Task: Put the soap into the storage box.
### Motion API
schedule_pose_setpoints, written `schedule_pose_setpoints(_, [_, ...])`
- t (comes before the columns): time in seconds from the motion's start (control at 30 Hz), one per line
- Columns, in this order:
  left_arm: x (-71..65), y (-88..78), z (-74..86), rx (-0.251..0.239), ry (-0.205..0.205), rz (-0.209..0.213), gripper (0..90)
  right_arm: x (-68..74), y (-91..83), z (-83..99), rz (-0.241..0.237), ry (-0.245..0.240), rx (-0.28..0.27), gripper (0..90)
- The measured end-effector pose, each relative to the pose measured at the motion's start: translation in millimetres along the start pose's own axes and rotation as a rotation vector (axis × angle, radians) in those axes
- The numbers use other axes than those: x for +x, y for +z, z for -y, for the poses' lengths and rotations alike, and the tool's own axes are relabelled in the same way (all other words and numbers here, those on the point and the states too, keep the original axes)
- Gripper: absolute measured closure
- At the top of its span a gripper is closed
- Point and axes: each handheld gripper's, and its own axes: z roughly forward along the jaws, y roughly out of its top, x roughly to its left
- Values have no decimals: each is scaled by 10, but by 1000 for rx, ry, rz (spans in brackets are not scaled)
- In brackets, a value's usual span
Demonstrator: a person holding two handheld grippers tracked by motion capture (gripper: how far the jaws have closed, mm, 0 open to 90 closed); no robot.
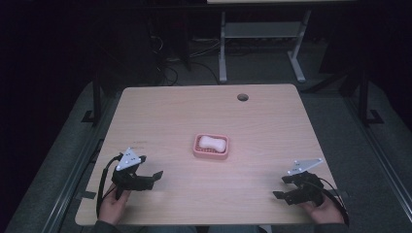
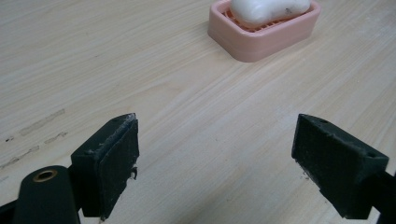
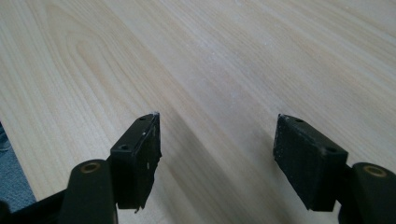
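A pink soap dish with a white bar of soap in it sits at the middle of the wooden table. My left gripper rests near the front left, pointing right toward the dish, jaws wide apart with nothing between them. The left gripper view has its own open left gripper low over bare wood, with the dish and soap ahead at the top. My right gripper is at the front right, open and empty. In the right gripper view, its own right gripper hovers over bare wood.
A round cable hole lies near the table's far edge. Behind the table stands the white frame of another desk on a grey floor with cables. The table's near edge runs just left of my right gripper.
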Motion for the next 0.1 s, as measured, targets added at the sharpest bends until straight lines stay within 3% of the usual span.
schedule_pose_setpoints(0.1, [-2, -7, -2, -3, 0, -1, 146, 27, -9, 10, 2, 4, -5, 296])
